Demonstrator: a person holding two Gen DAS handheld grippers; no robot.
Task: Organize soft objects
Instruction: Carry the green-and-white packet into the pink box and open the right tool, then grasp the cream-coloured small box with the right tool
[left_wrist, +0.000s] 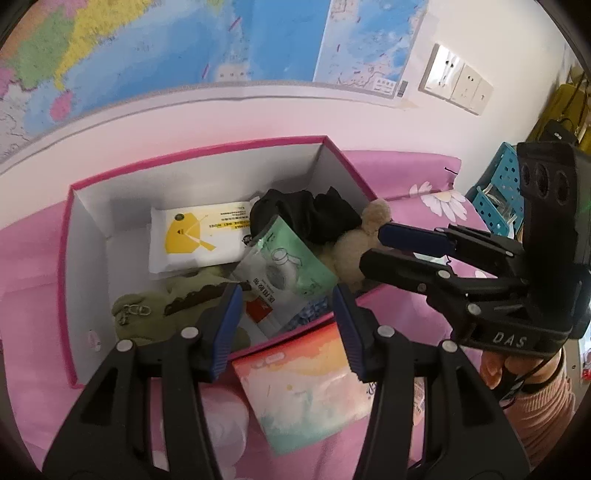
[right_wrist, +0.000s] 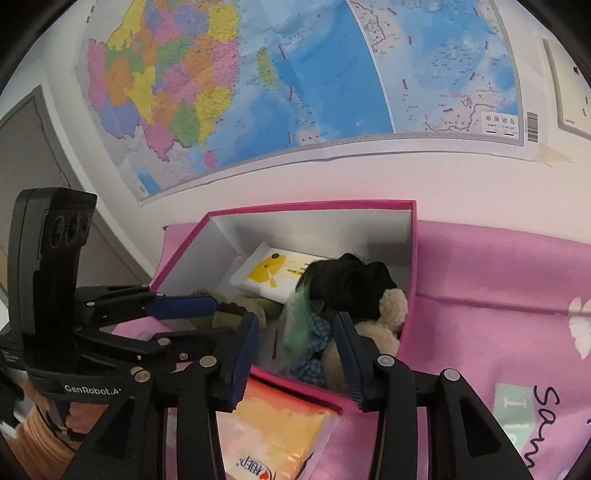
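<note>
Left gripper (left_wrist: 288, 325): jaws apart, nothing between the pads, hovering over the near wall of the pink box (left_wrist: 207, 155). Directly under and just short of its fingertips, outside the box on the pink sheet (left_wrist: 29, 258), a pastel tissue pack (left_wrist: 306, 380). Just beyond the fingertips, inside the box: a green-and-white mask packet (left_wrist: 284, 266) leaning over blue checked fabric (left_wrist: 310, 312); off the left finger, an olive plush with a metal clasp (left_wrist: 155, 310); farther ahead, a white wet-wipes pack with a yellow mark (left_wrist: 192, 236) against the far wall; ahead and to the right, a black cloth bundle (left_wrist: 310, 214), and beside it a beige plush (left_wrist: 354, 240) in the box's right corner.

Right gripper (right_wrist: 295, 354): jaws partly apart, empty, no pad pressing on anything. Beige plush just beyond the right finger, touching or nearly touching its tip; cannot tell which. Mask packet and checked fabric straight ahead between the fingers, farther in. Tissue pack below, in front of the box's near wall.

Behind the box, a wall map (right_wrist: 295, 74). Blue plastic basket (left_wrist: 498, 192) to the far right of the left gripper.
</note>
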